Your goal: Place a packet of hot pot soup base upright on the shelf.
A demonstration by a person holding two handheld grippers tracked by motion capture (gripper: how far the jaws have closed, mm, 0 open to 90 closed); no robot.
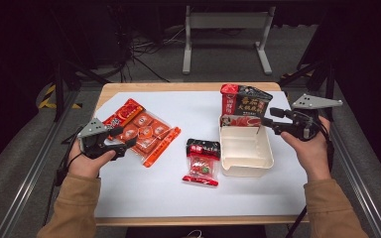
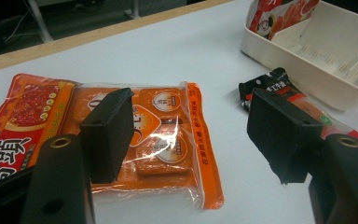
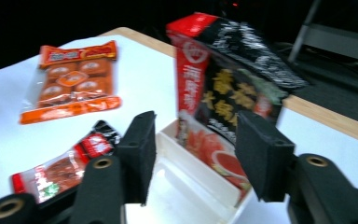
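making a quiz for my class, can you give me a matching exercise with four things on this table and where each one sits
Things:
1. red and black packet
2. orange packet
3. small red packet
4. cream bin

Places:
A. flat on the sheet near the left claw
B. flat on the sheet just left of the bin
C. standing upright in the bin's far end
D. on the sheet by the right claw

Pairs: 1-C, 2-A, 3-B, 4-D

Red-black pouch (image 3: 233, 93) motion-blurred in the right gripper view; its foot hidden inside the cream bin (image 3: 186, 186); print illegible.
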